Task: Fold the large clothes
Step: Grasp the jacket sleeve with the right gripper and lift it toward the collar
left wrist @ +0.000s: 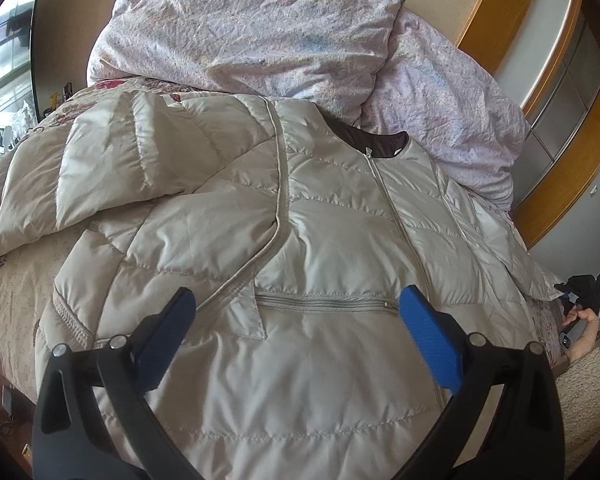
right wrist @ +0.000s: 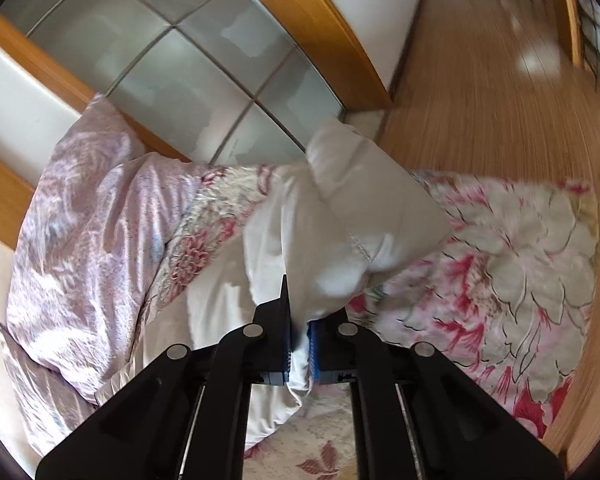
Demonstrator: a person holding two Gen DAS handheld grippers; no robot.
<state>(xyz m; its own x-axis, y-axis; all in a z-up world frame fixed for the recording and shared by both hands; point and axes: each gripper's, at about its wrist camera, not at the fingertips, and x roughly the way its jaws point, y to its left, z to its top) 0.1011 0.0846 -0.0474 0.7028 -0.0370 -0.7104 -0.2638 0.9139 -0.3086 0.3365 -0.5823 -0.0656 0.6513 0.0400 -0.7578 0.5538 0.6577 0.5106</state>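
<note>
The puffy jacket [left wrist: 300,220] lies on the flowery bed [right wrist: 500,280], left sleeve [left wrist: 112,168] already folded in, while the right gripper [right wrist: 299,344] pinches the right sleeve [right wrist: 360,216] and the left gripper [left wrist: 296,312] hangs wide open above the near part, so most folding is left.

Bed covered by a floral pink-and-cream bedspread [right wrist: 500,264] is being occupied by a beige quilted puffer jacket [left wrist: 320,240] spread flat, with a crumpled lilac patterned duvet [left wrist: 260,40] bunched just beyond its collar.
</note>
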